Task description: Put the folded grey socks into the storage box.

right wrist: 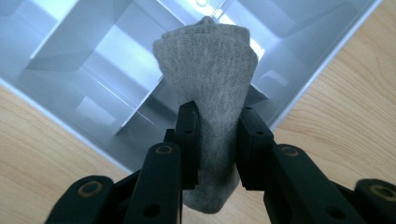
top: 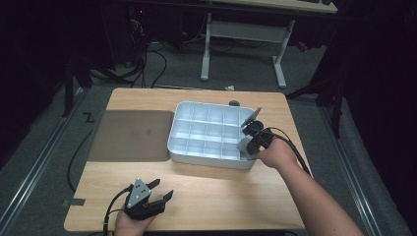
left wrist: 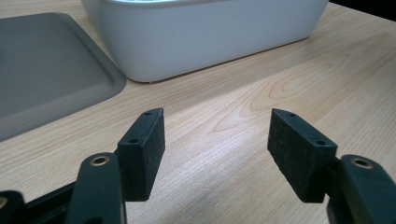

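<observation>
Jaws of my right gripper (right wrist: 217, 140) are clenched on a rolled grey sock (right wrist: 210, 88), which I hold over the near right corner of the white divided tray (top: 196, 152). I judge the risk is a bad drop: the sock hangs across a divider, so it could straddle two compartments or catch the rim and tip out onto the wooden table (top: 206, 196). A loose grip could also let the roll unfurl. Every compartment I can see looks empty. My left gripper (left wrist: 215, 154) rests spread wide, holding nothing, near the table's front edge, well apart from the tray and the flat grey lid (top: 130, 135) beside it.
</observation>
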`<state>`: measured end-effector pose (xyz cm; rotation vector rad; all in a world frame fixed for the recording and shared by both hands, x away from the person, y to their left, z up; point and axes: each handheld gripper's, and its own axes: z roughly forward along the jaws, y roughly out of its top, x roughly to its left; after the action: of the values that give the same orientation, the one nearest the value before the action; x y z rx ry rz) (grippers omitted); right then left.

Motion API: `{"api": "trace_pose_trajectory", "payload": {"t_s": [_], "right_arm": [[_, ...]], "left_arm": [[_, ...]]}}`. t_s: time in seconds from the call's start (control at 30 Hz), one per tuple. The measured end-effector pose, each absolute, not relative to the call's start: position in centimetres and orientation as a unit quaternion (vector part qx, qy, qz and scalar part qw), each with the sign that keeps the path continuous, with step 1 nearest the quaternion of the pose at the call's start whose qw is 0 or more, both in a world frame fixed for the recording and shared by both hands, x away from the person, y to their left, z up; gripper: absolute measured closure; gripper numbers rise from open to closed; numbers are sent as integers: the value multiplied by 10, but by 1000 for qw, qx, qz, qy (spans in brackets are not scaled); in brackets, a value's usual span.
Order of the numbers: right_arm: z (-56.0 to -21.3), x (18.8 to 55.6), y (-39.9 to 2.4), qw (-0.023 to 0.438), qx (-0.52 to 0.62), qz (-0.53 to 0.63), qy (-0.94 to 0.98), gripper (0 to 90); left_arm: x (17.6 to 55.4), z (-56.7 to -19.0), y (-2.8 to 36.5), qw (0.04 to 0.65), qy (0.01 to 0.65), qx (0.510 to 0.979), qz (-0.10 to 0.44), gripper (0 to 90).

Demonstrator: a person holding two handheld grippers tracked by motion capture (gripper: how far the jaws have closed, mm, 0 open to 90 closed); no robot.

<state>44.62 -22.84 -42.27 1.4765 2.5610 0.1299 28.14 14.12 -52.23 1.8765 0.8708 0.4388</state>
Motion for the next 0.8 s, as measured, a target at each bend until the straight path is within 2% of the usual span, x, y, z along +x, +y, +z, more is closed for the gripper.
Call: {"api": "trace_pose_trajectory", "payload": {"t_s": [0.17,0.8], "right_arm": [[-433,451,-225,100,485,25,868,748],[-453,457,-224,88,484,13,870,751]], "left_arm": [[281,-522,141,491,358,773,181,376],[280,-524,138,490,356,775,179,376]]}}
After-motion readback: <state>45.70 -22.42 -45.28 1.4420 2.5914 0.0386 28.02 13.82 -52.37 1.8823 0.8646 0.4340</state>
